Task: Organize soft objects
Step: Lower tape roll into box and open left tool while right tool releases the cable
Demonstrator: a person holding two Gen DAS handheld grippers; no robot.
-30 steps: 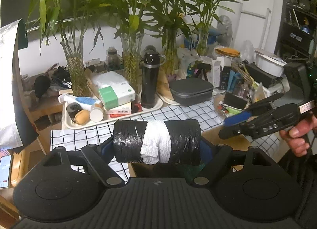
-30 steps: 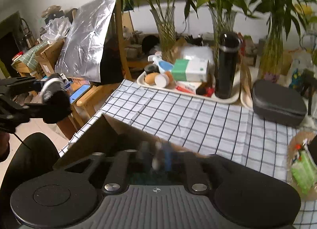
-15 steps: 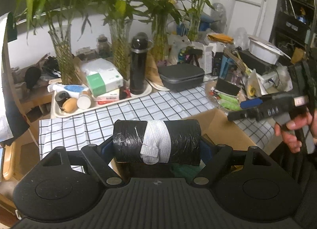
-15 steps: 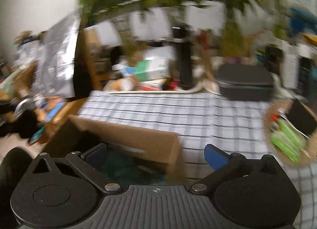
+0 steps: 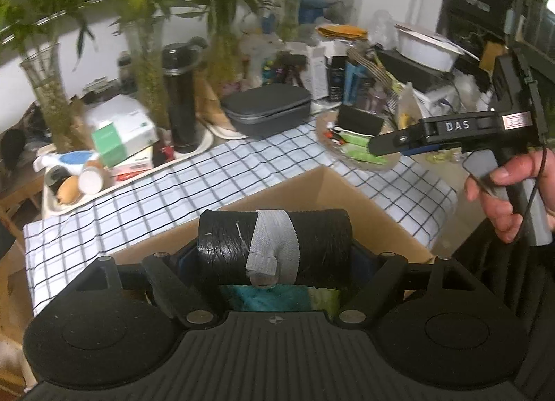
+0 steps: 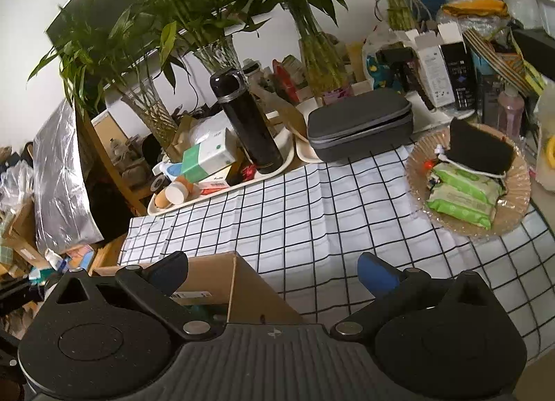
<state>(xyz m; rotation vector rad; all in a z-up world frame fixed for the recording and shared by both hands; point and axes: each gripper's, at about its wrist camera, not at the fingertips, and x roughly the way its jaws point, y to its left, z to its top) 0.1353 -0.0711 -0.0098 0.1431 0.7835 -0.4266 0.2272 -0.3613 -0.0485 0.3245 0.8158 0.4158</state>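
Note:
A black roll bound with a grey-white band (image 5: pixel 274 245) lies crosswise between the jaws of my left gripper (image 5: pixel 274 257), which is shut on it. The roll hangs over an open cardboard box (image 5: pixel 312 189) with teal and green soft cloth (image 5: pixel 263 298) inside. My right gripper (image 6: pixel 272 269) is wide open and empty above the box's corner (image 6: pixel 215 276) and the checked tablecloth (image 6: pixel 312 210). The left wrist view shows that right gripper (image 5: pixel 381 146) from the side, in a person's hand (image 5: pixel 506 199), to the right of the box.
A glass plate (image 6: pixel 416 172) with green wipe packs (image 6: pixel 461 199) and a black pouch sits right. At the back stand a grey case (image 6: pixel 360 123), a black flask (image 6: pixel 246 123), a tray of small items (image 6: pixel 222 189) and vases of bamboo (image 6: pixel 215 54).
My left gripper has carried the roll forward and down until it is over the open box. The right gripper's jaws have spread wide, and it has rolled and swung right across the table.

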